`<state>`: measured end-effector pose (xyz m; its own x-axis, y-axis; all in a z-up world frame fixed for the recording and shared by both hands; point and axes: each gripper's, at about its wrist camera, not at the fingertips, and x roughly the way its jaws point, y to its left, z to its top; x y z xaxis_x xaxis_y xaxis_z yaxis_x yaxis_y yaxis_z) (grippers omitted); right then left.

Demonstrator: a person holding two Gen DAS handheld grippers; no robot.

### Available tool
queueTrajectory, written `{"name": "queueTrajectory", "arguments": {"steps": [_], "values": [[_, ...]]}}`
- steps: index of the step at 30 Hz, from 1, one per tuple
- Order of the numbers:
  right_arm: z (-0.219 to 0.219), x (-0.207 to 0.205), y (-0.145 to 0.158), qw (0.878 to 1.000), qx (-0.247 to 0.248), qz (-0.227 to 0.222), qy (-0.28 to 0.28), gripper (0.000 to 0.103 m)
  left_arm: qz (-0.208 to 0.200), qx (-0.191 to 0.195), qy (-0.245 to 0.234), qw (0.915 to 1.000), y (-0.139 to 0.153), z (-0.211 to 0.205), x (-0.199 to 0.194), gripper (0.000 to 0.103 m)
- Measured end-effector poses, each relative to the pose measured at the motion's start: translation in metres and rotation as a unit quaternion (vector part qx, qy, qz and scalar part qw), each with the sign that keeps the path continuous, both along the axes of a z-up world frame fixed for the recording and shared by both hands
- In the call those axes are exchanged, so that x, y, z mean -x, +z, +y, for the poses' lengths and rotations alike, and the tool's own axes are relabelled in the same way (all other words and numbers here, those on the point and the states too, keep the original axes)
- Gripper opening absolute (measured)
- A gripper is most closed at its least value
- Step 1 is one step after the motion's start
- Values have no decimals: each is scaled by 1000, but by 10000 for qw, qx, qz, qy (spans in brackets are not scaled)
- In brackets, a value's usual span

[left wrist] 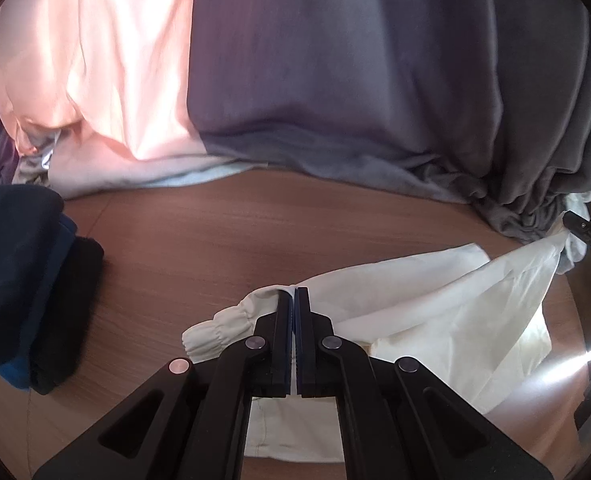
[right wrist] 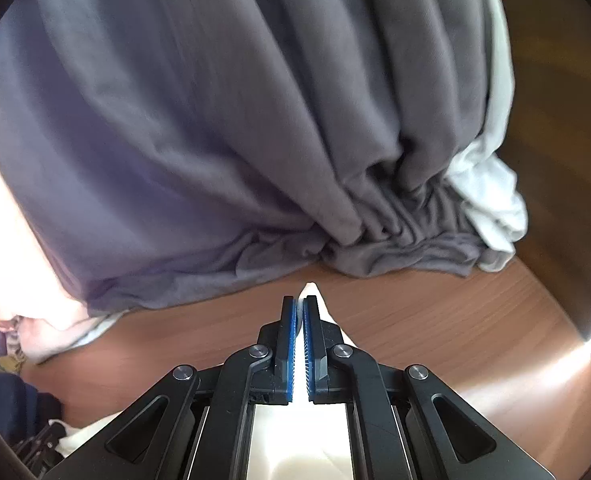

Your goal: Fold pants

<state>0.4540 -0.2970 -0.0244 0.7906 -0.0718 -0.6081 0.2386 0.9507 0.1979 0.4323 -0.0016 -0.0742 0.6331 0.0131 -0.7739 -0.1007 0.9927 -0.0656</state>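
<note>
White pants (left wrist: 435,304) lie partly lifted over a brown wooden table (left wrist: 215,232). My left gripper (left wrist: 295,294) is shut on the pants at the elastic waistband (left wrist: 215,330). My right gripper (right wrist: 300,302) is shut on another edge of the white pants (right wrist: 310,290), whose tip pokes out past the fingertips. The right gripper also shows in the left wrist view (left wrist: 575,224) at the far right, pulling the fabric taut. The pants run under both grippers.
A big heap of grey cloth (left wrist: 355,80) and pink cloth (left wrist: 107,60) fills the back of the table. Grey and white cloth (right wrist: 491,200) bunches at the right. Folded dark blue and black garments (left wrist: 27,280) sit at the left.
</note>
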Motion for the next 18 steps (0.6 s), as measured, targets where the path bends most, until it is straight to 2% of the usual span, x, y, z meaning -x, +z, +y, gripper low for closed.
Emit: {"name": "queueTrajectory", "arguments": {"steps": [9, 18], "values": [[-1, -59, -50, 9986, -116, 501, 109, 5, 449, -88, 170, 9988, -35, 3, -36, 3], [3, -97, -82, 9966, -103, 804, 165, 5, 738, -66, 271, 9969, -59, 6, -58, 6]]}}
